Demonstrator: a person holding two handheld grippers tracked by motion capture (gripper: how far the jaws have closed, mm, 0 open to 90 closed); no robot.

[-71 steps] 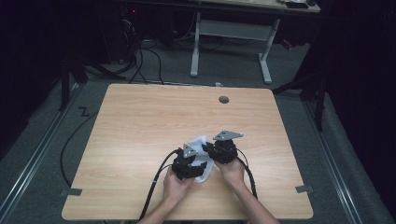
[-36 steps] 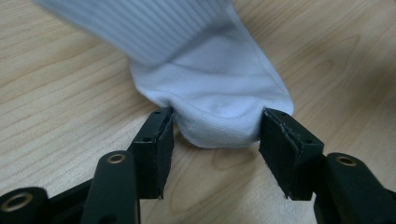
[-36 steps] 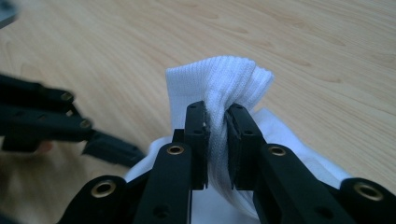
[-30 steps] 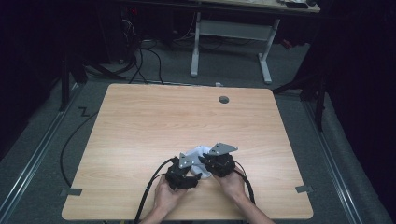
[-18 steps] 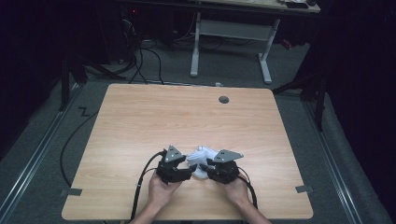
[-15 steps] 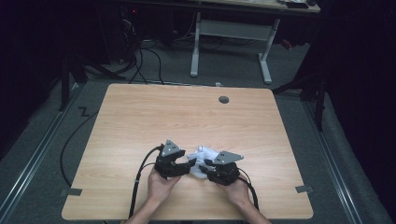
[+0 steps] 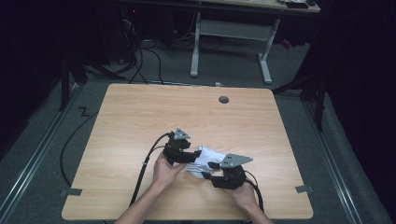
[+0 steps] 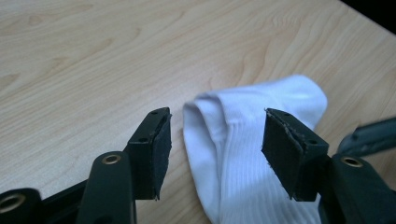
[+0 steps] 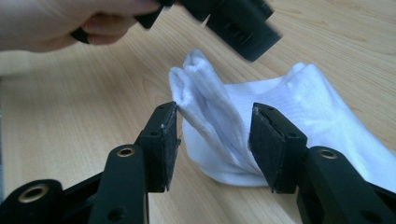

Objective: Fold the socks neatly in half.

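White on pale wood
You are seeing a white ribbed sock (image 8: 261, 154) lying on the light, wood-grained desk (image 7: 140, 116), between black gripper pads.

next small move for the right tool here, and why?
Probably back the right tool away from the white sock. Its jaws have just been opening, the pads stand apart around the folded edge without pressing, and the sock lies on the table.

White ribbed knit cloth sock (image 8: 252, 154): soft, matt, fine vertical ribbing. Light wood-grain laminate table top (image 8: 93, 60): smooth, faint sheen. Left gripper (image 8: 215, 149) and right gripper (image 9: 212, 144): matt black plastic jaws with brass-coloured metal eyelets; the black pads (image 8: 161, 151) look rubbery, with rough edges
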